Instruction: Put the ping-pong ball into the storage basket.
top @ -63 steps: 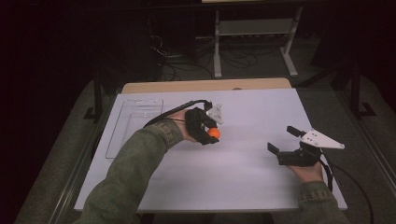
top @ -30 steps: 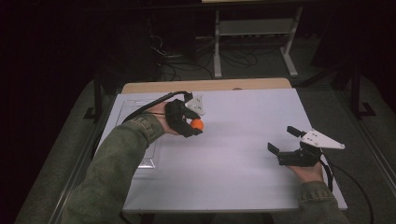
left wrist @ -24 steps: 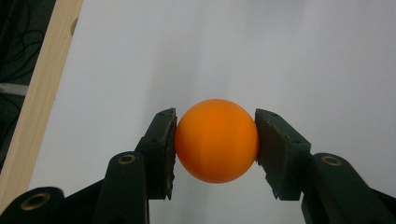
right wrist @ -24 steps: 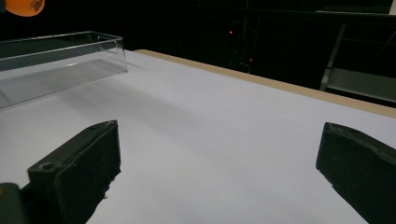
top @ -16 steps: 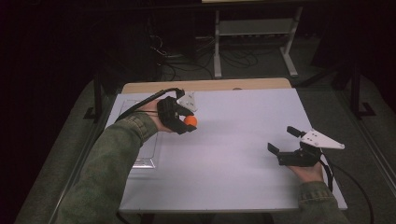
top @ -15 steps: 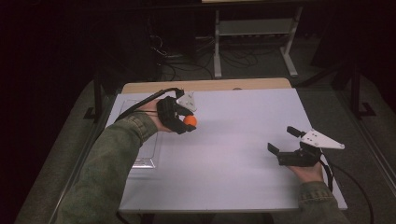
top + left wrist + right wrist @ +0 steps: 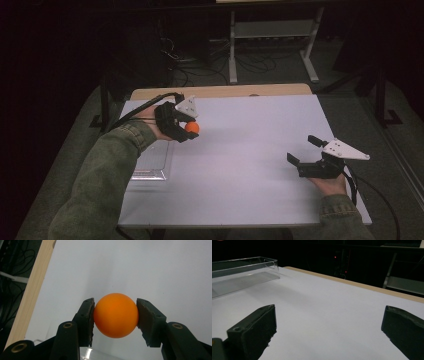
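Observation:
An orange ball (image 7: pixel 116 315) is clamped between the two black pads of my left gripper (image 7: pixel 115 315). In the high view that left gripper (image 7: pixel 187 129) hovers above the white table's far left part with the orange ball (image 7: pixel 192 127) in it, just right of a clear plastic tray (image 7: pixel 150 162). My right gripper (image 7: pixel 303 151) rests low over the table near its front right, jaws wide apart and nothing between them. In the right gripper view the right gripper (image 7: pixel 329 325) looks across bare white tabletop toward the clear tray (image 7: pixel 242 272).
The white sheet (image 7: pixel 250 150) covers a wooden table whose bare edge (image 7: pixel 225 91) runs along the far side. Beyond it the room is dark, with a metal stand (image 7: pixel 272 35) and cables on the floor. A black cable (image 7: pixel 145 107) trails from the left gripper.
My left gripper has carried the orange ball leftward and toward the far side of the table, closer to the clear tray. The right gripper has stayed where it was.

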`<state>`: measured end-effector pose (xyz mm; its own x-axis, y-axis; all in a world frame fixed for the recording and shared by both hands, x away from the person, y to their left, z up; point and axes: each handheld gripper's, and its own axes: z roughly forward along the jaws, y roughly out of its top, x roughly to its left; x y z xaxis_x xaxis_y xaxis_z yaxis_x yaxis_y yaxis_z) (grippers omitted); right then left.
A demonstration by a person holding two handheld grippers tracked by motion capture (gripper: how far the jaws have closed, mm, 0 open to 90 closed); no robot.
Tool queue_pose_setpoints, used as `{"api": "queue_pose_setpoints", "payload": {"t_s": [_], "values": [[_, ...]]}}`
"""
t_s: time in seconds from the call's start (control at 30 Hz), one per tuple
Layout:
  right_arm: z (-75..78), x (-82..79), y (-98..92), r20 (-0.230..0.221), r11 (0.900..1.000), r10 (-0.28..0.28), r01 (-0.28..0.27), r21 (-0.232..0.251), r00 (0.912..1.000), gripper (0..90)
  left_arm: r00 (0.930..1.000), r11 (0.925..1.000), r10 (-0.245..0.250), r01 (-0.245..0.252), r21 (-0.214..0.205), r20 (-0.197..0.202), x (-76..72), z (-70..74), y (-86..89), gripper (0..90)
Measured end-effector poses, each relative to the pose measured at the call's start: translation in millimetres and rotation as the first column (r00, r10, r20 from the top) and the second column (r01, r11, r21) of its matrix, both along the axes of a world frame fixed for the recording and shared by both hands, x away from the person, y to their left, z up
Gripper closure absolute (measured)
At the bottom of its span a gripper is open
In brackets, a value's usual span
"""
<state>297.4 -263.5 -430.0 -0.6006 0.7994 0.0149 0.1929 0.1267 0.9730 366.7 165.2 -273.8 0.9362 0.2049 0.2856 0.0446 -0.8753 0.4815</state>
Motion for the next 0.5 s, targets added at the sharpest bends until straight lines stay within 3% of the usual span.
{"api": "queue_pose_setpoints", "payload": {"t_s": [0.5], "values": [[-0.2,-0.1,0.6,-0.002,1.0000,0.002,-0.002,-0.005,1.0000,0.0,0.9989,0.9988,0.047,-0.047,0.013,-0.007,0.4,7.5,27.2,50.5]]}}
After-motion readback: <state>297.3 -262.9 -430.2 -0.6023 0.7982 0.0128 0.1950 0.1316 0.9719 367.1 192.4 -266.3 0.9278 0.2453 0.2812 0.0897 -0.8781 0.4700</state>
